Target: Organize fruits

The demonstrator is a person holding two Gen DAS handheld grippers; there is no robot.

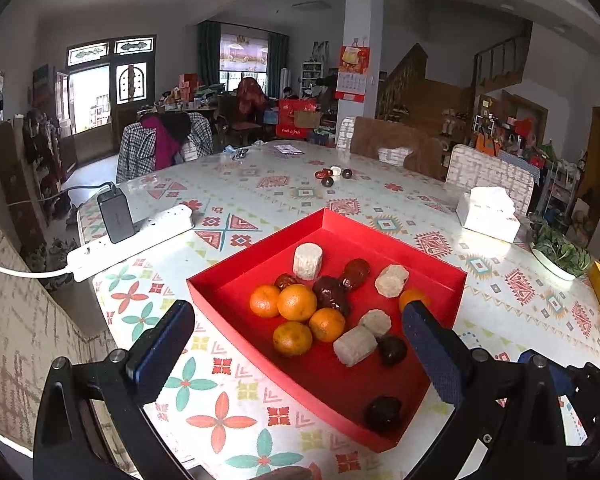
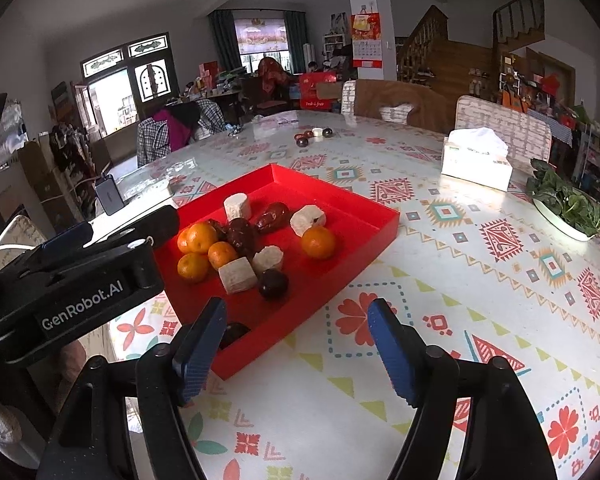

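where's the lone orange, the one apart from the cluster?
In the right wrist view the lone orange lies in the red tray, toward its right wall, just in front of a white chunk.

**Fruit heaped in the red tray, a few pieces far off**

A shallow red tray (image 1: 380, 236) sits at the centre of the left wrist view, one corner pointing away. Inside it, four tangerines (image 1: 296, 302) cluster at centre-left, touching one another; a fifth tangerine (image 2: 318, 242) lies apart toward the tray's right wall. Dark red dates (image 1: 331, 294) sit among them at mid-tray. Pale cut cylinders (image 1: 307, 260), some upright and some tipped, are scattered around the dates. Dark round fruits (image 1: 383, 412) lie near the lower corner. A small group of loose pieces (image 1: 333, 176) rests on the counter in the upper middle of the frame, well apart from the tray.
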